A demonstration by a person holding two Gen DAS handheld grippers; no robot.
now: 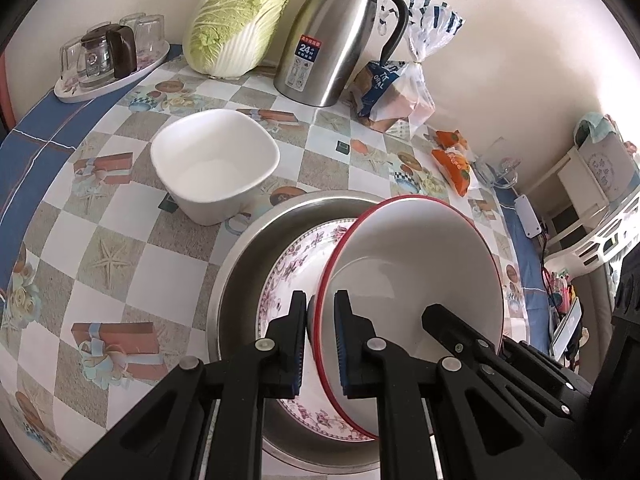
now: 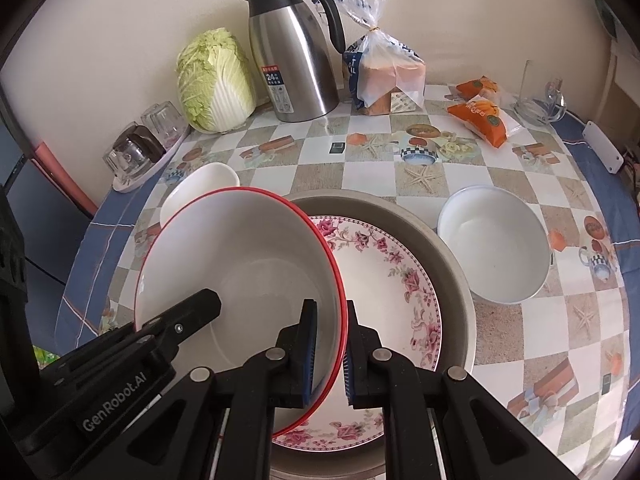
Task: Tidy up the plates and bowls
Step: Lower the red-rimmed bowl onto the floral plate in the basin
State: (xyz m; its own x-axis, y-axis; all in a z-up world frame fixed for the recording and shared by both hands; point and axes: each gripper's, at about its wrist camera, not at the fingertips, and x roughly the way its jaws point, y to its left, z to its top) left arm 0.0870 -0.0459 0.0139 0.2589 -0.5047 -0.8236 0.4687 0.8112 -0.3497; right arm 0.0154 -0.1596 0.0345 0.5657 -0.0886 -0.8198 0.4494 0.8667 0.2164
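Observation:
A red-rimmed white bowl (image 1: 416,264) (image 2: 240,264) is held tilted above a floral plate (image 1: 292,276) (image 2: 392,280) that lies in a steel basin (image 1: 256,248) (image 2: 452,264). My left gripper (image 1: 320,320) is shut on the bowl's left rim. My right gripper (image 2: 331,332) is shut on its right rim. A square white bowl (image 1: 216,164) (image 2: 200,188) stands left of the basin. A round white bowl (image 2: 494,248) stands to its right.
At the back of the checked tablecloth stand a napa cabbage (image 1: 236,24) (image 2: 214,80), a steel thermos jug (image 1: 340,36) (image 2: 294,48), a bag of bread (image 1: 396,92) (image 2: 380,76), orange snack packs (image 2: 480,112) and a tray of glasses (image 1: 108,60).

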